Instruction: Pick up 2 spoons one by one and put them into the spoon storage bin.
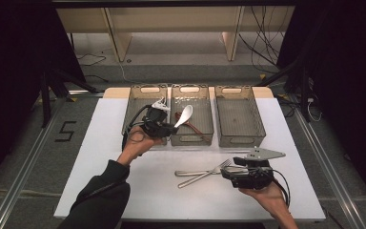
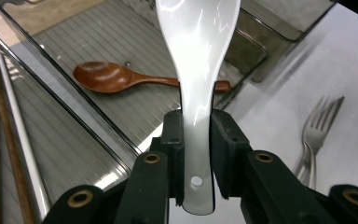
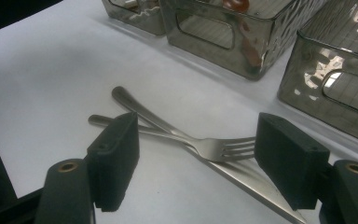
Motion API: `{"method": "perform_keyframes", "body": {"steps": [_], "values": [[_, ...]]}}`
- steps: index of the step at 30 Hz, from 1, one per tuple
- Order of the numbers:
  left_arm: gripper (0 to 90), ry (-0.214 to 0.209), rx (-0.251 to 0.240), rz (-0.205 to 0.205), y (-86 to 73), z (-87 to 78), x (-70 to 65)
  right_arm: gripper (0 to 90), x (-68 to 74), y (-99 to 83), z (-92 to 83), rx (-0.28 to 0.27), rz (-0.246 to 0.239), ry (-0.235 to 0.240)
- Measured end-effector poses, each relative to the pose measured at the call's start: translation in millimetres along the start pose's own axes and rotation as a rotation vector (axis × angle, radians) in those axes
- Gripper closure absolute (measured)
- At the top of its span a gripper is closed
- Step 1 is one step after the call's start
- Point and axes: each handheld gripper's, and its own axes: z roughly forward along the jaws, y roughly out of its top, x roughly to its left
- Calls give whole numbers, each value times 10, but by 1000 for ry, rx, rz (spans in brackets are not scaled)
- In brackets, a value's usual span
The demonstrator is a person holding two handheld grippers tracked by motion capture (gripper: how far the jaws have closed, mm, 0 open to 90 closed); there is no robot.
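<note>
White spoon [image 2: 196, 70] pinched in the left gripper [image 1: 167, 129] over the middle bin [image 1: 192, 138], forks [image 1: 205, 172] waiting between the right gripper's [image 3: 196, 161] spread jaws.

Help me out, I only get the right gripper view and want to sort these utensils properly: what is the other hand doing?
Observer: The left claw is shut on a white spoon by its handle, above the middle bin.
Operator: Anything already in that bin?
Observer: A brown wooden spoon lies on its floor.
Operator: And the bin left of it?
Observer: Chopsticks lie in the left bin, as the left gripper view shows.
Operator: Which bin has nothing in it?
Observer: The right bin, by the high view.
</note>
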Motion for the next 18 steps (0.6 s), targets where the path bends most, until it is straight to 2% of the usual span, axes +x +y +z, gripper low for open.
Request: {"method": "perform_keyframes", "body": {"steps": [8, 18], "values": [[758, 26, 0, -25, 107, 151, 88, 318, 0, -1, 8, 1, 0, 2], [757, 43, 16, -43, 195, 330, 123, 318, -15, -4, -5, -4, 1, 1]]}}
